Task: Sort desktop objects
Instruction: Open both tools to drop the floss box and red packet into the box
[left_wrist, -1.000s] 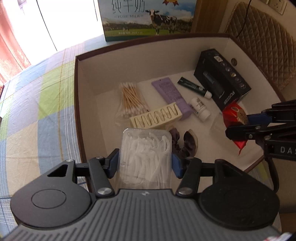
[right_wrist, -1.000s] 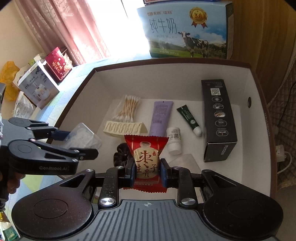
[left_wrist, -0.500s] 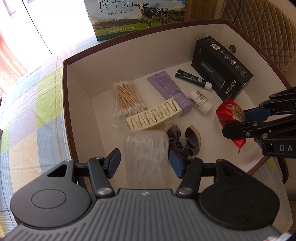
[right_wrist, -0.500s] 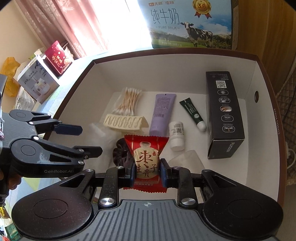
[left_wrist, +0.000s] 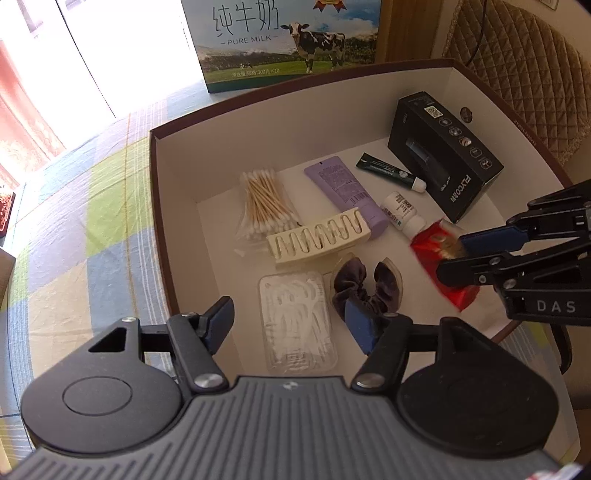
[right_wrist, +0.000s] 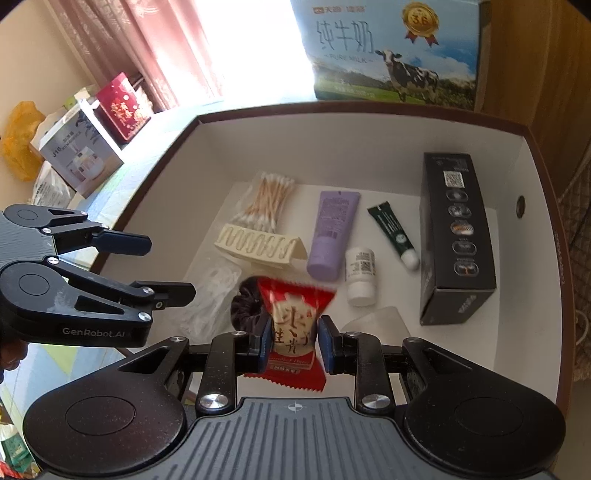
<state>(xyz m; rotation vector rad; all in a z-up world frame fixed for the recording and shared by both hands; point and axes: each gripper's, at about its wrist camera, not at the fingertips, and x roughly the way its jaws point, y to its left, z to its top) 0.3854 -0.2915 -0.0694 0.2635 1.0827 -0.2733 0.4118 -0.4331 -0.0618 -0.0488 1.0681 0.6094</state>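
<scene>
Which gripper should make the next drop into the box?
Right, likely. The right gripper holds the red snack packet between its fingers, above the brown-rimmed white box. The left gripper is open and holds nothing; the clear floss-pick case already lies inside.

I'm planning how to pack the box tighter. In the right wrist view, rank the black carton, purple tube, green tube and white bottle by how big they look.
Largest to smallest:
1. black carton
2. purple tube
3. green tube and white bottle: the tube is longer but thinner, too alike to rank.
All lie at a similar depth in the box.
</scene>
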